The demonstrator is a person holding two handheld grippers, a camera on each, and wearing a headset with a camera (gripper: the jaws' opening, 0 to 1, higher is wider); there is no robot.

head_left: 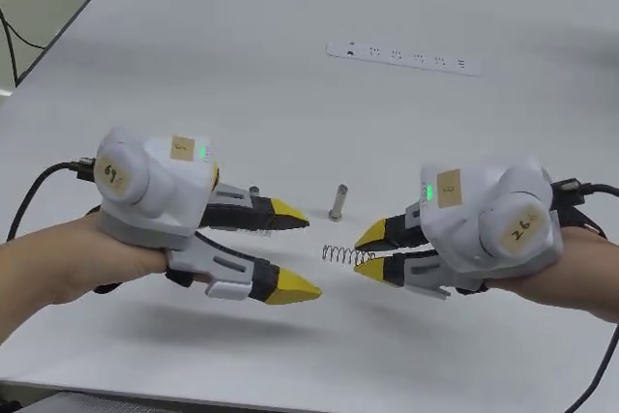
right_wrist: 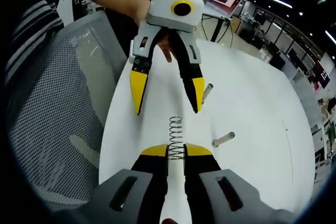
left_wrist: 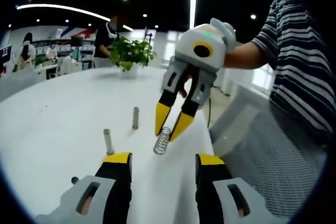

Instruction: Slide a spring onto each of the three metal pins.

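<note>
Although the head view shows one metal pin (head_left: 339, 202) plainly and a second pin (head_left: 254, 191) half hidden behind the left gripper (head_left: 313, 256), the left gripper view shows both as short grey cylinders standing on the smooth white table (left_wrist: 52, 114). The right gripper (head_left: 360, 254) has its jaws closed on one end of the wire-coil spring (head_left: 338, 255), which sticks out toward the left gripper, whose jaws stand wide apart.
</note>
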